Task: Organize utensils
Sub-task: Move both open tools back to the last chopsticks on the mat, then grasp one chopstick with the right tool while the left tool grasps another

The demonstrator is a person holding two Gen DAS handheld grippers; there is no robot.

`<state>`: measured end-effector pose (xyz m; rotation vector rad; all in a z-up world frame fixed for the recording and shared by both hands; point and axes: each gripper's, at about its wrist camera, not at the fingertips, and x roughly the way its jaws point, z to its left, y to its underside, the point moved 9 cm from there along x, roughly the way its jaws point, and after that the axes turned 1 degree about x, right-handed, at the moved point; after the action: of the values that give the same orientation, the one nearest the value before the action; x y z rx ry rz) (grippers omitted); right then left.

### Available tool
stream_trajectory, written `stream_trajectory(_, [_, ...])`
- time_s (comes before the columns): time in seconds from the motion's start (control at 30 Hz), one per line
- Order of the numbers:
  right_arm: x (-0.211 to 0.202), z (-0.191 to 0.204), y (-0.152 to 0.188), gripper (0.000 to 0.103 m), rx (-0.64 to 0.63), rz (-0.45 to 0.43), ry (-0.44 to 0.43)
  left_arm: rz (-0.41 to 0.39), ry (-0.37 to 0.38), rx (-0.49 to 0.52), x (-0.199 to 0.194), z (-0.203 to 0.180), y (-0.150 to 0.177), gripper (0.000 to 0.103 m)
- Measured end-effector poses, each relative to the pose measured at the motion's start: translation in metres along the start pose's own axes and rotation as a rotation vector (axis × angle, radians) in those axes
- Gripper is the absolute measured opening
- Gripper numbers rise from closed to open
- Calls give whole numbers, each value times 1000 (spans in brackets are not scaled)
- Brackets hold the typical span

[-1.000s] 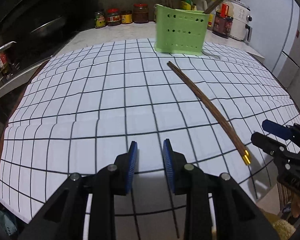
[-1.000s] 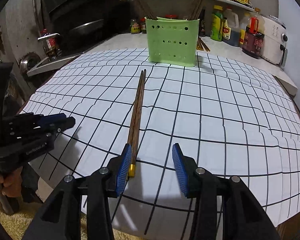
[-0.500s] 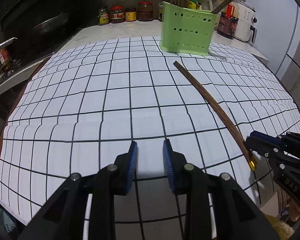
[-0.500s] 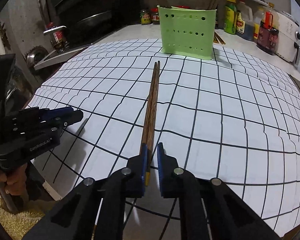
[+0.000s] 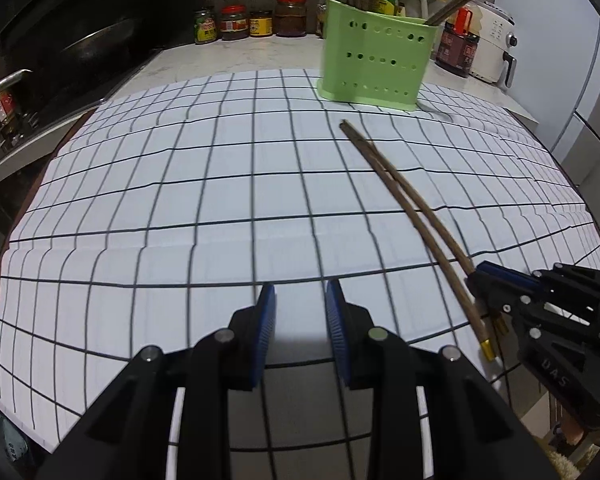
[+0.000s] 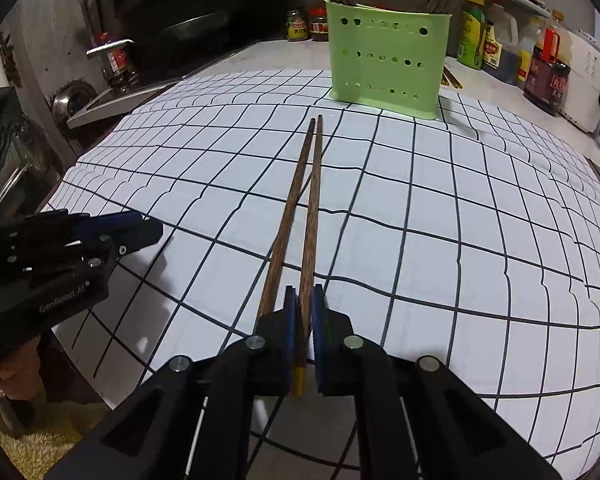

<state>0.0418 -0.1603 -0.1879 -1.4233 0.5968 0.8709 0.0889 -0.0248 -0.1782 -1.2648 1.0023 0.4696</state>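
Two brown chopsticks (image 6: 308,200) with gold ends lie on the gridded white mat (image 6: 460,240), pointing at the green perforated holder (image 6: 384,68), which has several chopsticks standing in it. My right gripper (image 6: 304,292) is shut on the right chopstick near its gold end. The left chopstick runs under the left finger; I cannot tell whether it is gripped. In the left wrist view the chopsticks (image 5: 400,188) spread apart toward the right gripper (image 5: 480,276), short of the holder (image 5: 376,68). My left gripper (image 5: 300,292) hovers open over the mat's near edge, with nothing between its pads.
Jars (image 5: 260,24) and sauce bottles (image 6: 546,76) line the counter behind the holder. A white appliance (image 5: 496,48) stands at the back right. A dark stove with a pan (image 5: 96,40) is at the left. A hand (image 6: 4,376) holds the left gripper (image 6: 148,228).
My right gripper slid over the chopsticks' gold ends and its jaws went from wide apart to shut. The two sticks have split apart near the grip. The left gripper stayed put.
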Motion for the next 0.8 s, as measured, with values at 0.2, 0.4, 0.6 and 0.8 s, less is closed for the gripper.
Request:
stream_trajectory(0.2, [-8, -19, 4, 7, 68, -16, 14, 18, 61, 16, 4, -21, -4, 26])
stream_trajectory(0.4, [-20, -53, 18, 7, 137, -20, 68, 28, 66, 36, 9, -36, -6, 26])
stream_trajectory(0.6, [-30, -82, 29, 7, 180, -29, 127, 46, 71, 27, 15, -49, -8, 28])
stream_trajectory(0.8, [-35, -88, 34, 7, 196, -37, 116, 61, 116, -27, 18, -60, -12, 43])
